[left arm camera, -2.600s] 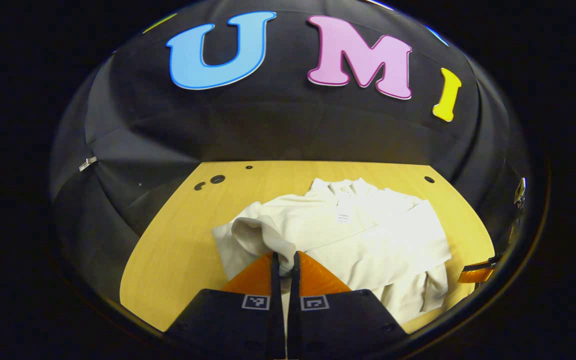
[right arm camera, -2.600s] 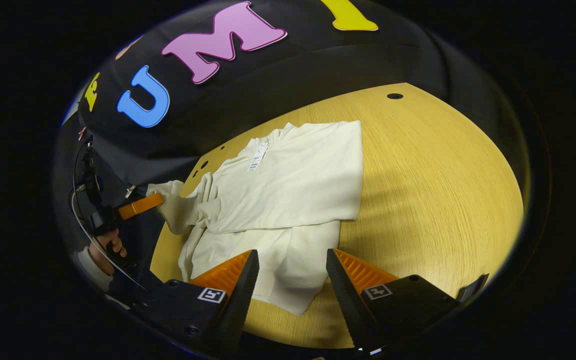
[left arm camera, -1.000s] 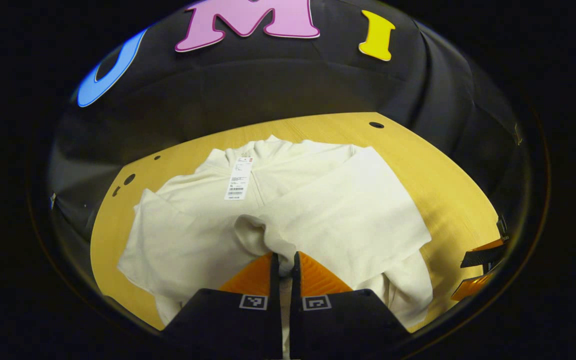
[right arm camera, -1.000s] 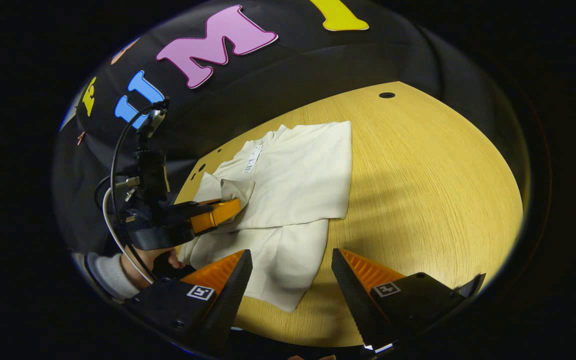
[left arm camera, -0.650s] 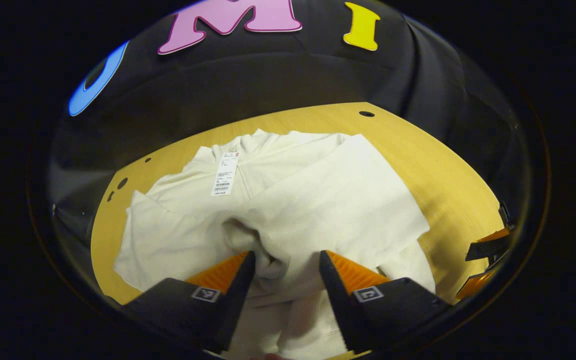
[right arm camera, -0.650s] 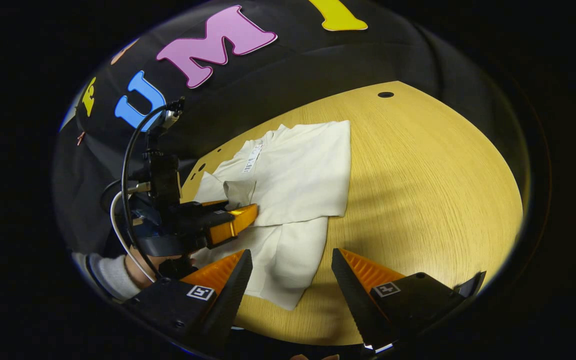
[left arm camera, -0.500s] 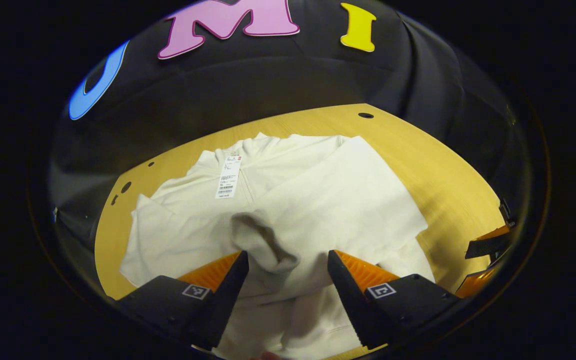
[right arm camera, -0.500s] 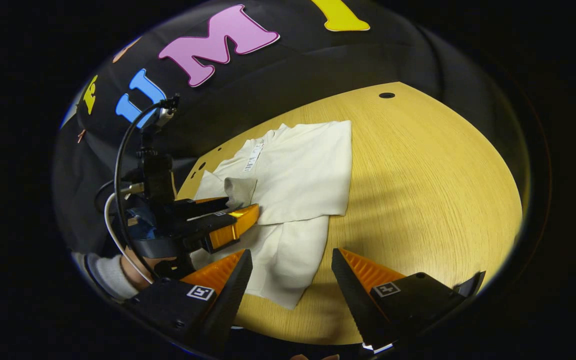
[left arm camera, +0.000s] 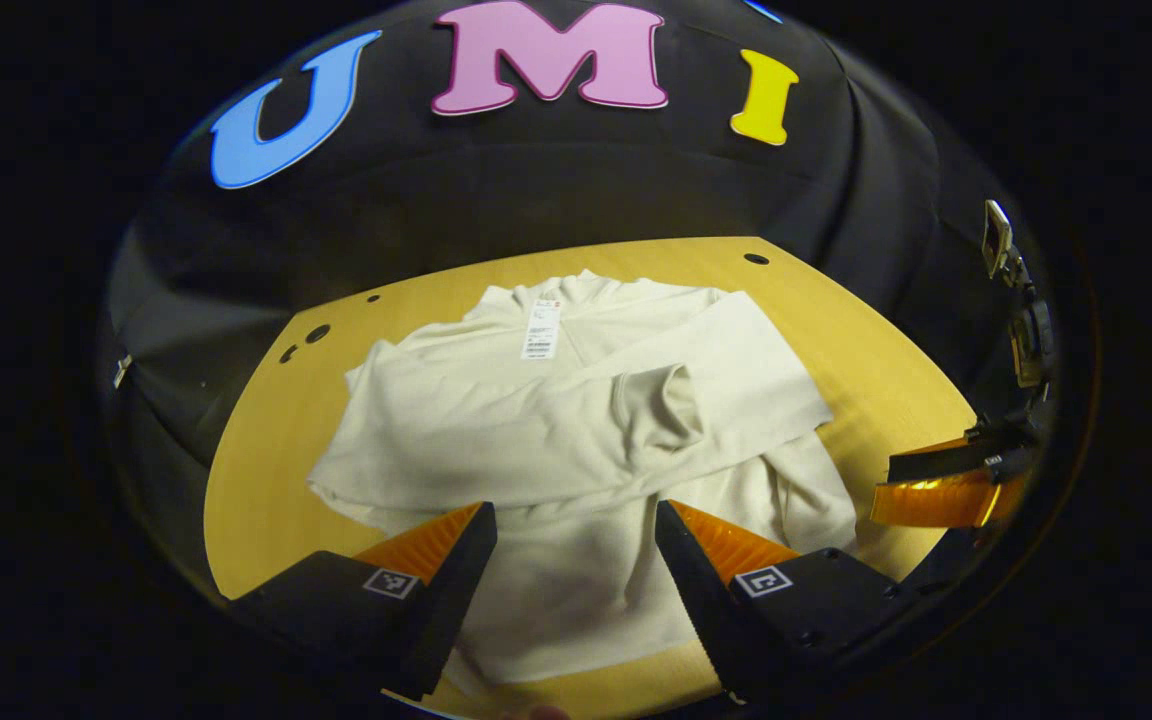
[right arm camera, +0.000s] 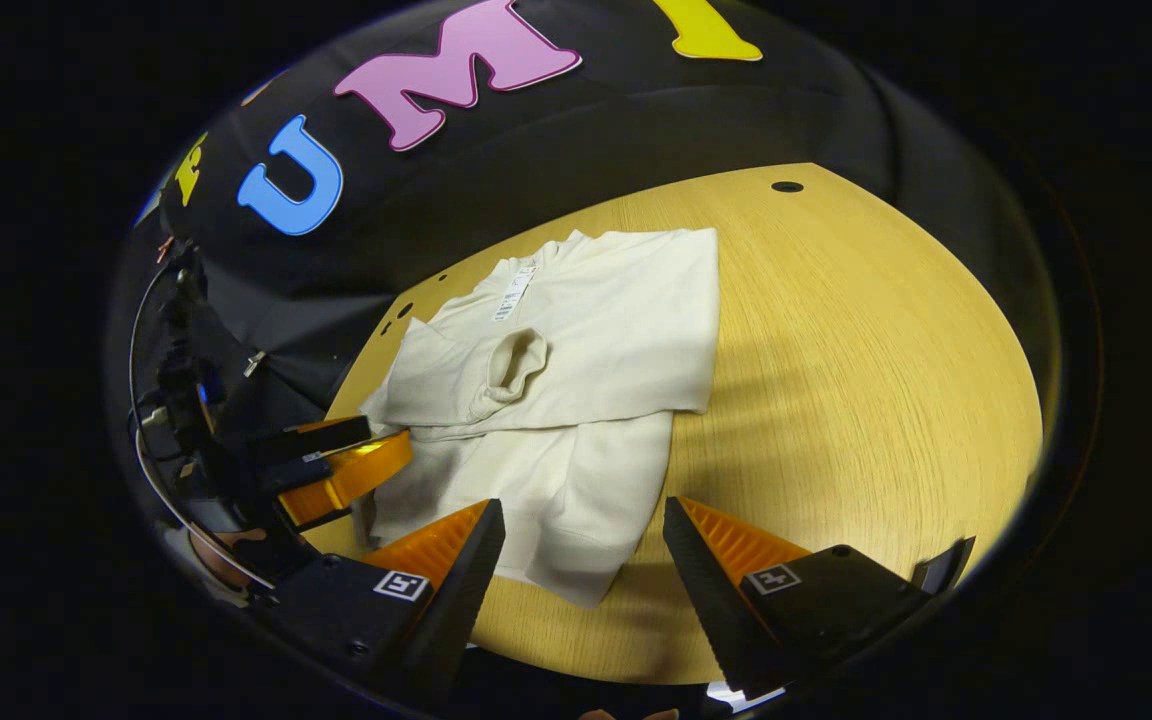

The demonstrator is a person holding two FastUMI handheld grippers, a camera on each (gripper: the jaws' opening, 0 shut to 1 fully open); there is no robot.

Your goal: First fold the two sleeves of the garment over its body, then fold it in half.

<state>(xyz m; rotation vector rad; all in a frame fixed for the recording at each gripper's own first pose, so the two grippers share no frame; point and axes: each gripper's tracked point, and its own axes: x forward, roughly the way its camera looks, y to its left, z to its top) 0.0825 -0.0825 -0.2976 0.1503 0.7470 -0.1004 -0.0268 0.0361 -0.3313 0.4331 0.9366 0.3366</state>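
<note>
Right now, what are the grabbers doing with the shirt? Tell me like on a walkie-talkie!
Left gripper open, holding nothing. Right gripper open near the hem. Garment flat on the table, both sleeves across its body, half-fold not done. Nothing in the way.

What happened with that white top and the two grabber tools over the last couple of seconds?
The left gripper carried a sleeve across the garment, opened, let it go and drew back. The sleeve now lies over the body. The right gripper stayed open near the hem; the other sleeve stayed folded on the table.
</note>
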